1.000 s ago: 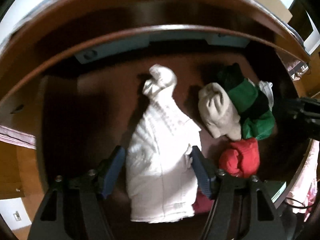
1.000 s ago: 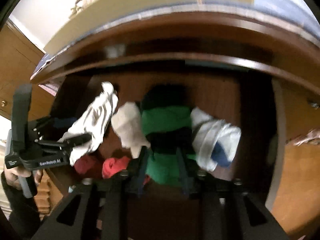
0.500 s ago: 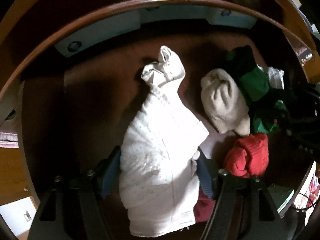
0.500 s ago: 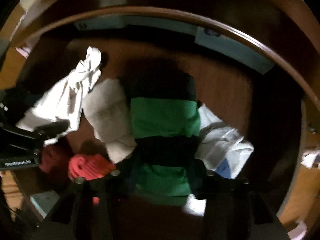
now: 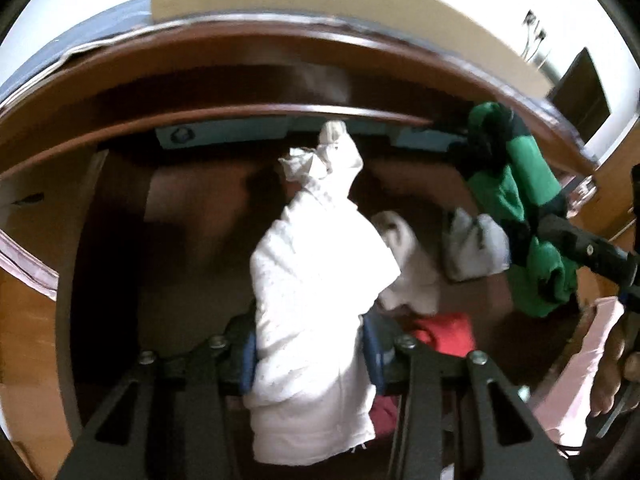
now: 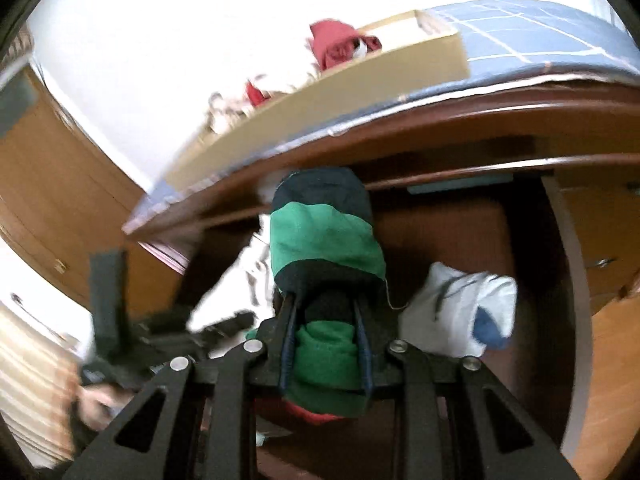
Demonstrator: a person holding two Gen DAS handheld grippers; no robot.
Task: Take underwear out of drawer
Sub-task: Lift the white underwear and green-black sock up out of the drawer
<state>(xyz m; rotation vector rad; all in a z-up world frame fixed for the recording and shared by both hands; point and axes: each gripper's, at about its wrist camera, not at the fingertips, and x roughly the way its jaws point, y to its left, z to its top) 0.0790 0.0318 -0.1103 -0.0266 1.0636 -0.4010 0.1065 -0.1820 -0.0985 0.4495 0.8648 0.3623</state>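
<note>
My left gripper (image 5: 310,354) is shut on a white garment (image 5: 316,288) and holds it up above the open wooden drawer (image 5: 120,240). My right gripper (image 6: 326,328) is shut on green and black striped underwear (image 6: 324,236), lifted above the drawer; the underwear also shows in the left wrist view (image 5: 524,208). A cream bundle (image 5: 412,268), a red bundle (image 5: 444,332) and a white and blue bundle (image 6: 460,308) lie in the drawer.
A cardboard box (image 6: 340,92) with red and white clothes stands on the blue-covered top above the drawer. The dark wooden desk edge (image 6: 440,128) overhangs the drawer. Wooden cabinets stand at both sides.
Both grippers have risen out of the drawer with their garments. The green and black underwear has left the pile; the white garment hangs higher.
</note>
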